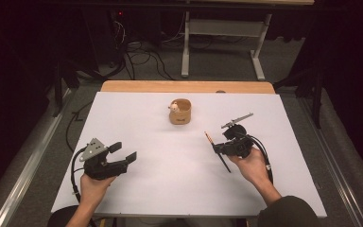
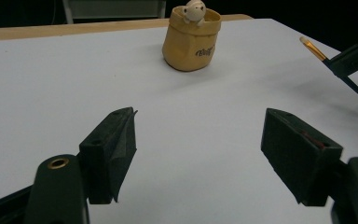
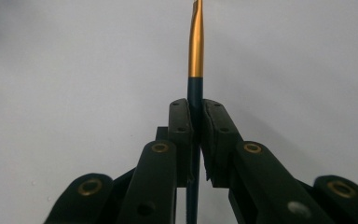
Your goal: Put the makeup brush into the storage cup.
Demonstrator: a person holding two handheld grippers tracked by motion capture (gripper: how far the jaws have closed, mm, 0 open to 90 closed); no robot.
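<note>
A thin dark brush [image 1: 209, 139] with a gold ferrule is clamped in my right gripper [image 1: 219, 149], which is shut on its handle at the right of the white tabletop [image 1: 170, 184]. In the right gripper view the brush [image 3: 196, 46] sticks straight out beyond the closed jaws of the right gripper [image 3: 196, 106]. My left gripper [image 1: 124, 151] rests at the front left, open, with nothing between its fingers. A tan cup [image 1: 180, 113] with a small pale figure [image 1: 174, 107] on its rim stands at the back centre. The left gripper view looks past its own left gripper [image 2: 198, 123] to the cup [image 2: 191, 44] and the brush tip [image 2: 313, 48].
A wooden table edge [image 1: 184, 86] runs behind the white surface. Beyond it stand a white table frame [image 1: 185, 47] and cables on the floor [image 1: 142, 59]. Open white surface lies between the two grippers and the cup.
</note>
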